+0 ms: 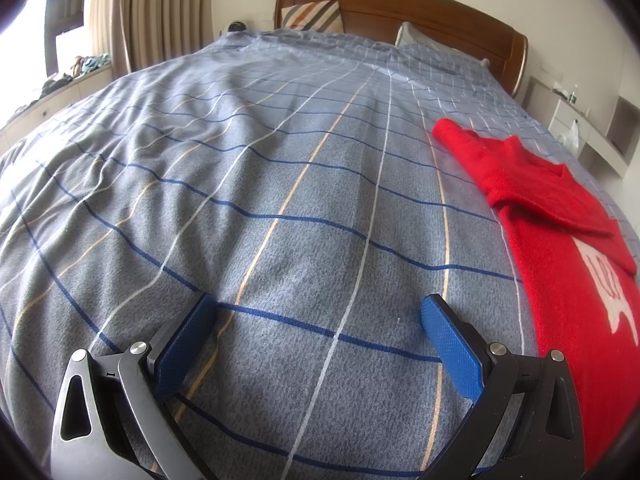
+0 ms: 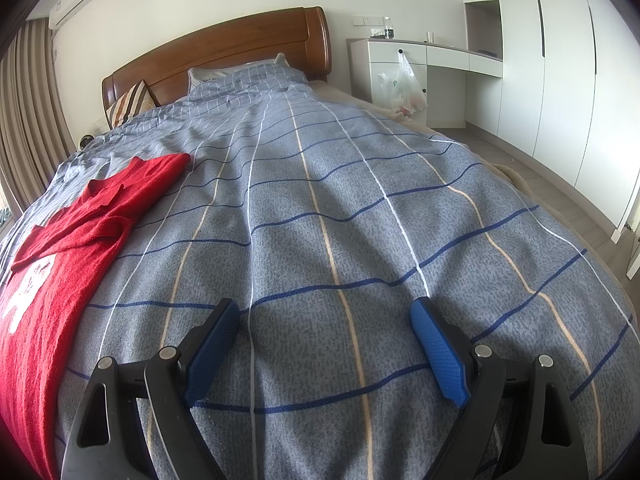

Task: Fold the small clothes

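Left claw (image 1: 316, 312) spread wide, empty, low over the grey checked bedspread (image 1: 260, 168). Red sweater (image 1: 560, 248) lies flat to its right, one sleeve folded across the body, white print partly visible. Wooden headboard (image 1: 400, 8) far back.

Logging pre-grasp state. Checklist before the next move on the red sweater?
1. Left gripper open, nothing held: ok.
2. Right gripper open, nothing held: ok.
3. Red sweater lies between the two grippers, touched by neither: ok.
4. Sleeves folded in: one sleeve lies across the body; the other, cannot tell.
5. Sweater's near hem in view: not ok, cut off in both views.
6. Bedspread under the grippers bare: ok.
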{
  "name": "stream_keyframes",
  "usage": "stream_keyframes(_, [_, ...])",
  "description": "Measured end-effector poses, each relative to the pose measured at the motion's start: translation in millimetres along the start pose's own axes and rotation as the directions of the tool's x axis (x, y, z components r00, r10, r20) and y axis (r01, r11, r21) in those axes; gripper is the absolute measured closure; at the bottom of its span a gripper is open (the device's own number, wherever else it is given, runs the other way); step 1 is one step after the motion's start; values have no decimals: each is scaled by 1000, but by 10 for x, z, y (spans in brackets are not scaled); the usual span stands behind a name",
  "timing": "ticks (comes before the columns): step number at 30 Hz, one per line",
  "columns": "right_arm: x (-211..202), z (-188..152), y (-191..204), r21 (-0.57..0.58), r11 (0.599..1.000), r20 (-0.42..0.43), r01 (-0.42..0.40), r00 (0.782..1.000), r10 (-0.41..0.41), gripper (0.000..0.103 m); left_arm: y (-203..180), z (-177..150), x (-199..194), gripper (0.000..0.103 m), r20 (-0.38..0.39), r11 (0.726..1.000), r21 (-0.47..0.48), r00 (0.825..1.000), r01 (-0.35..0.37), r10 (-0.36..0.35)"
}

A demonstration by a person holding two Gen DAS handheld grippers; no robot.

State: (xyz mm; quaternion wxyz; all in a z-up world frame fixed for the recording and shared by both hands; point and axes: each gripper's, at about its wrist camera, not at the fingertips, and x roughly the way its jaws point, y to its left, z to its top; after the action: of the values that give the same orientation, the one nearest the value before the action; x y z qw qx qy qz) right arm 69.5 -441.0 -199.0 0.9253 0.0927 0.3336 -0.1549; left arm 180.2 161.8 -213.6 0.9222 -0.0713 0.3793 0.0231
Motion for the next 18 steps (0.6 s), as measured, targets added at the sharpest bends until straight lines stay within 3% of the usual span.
stream_keyframes(18, [-2, 0, 2, -1, 1000, 0, 0, 1000, 0, 16, -3, -7, -4, 1, 3, 1000, 2, 1000, -3, 3])
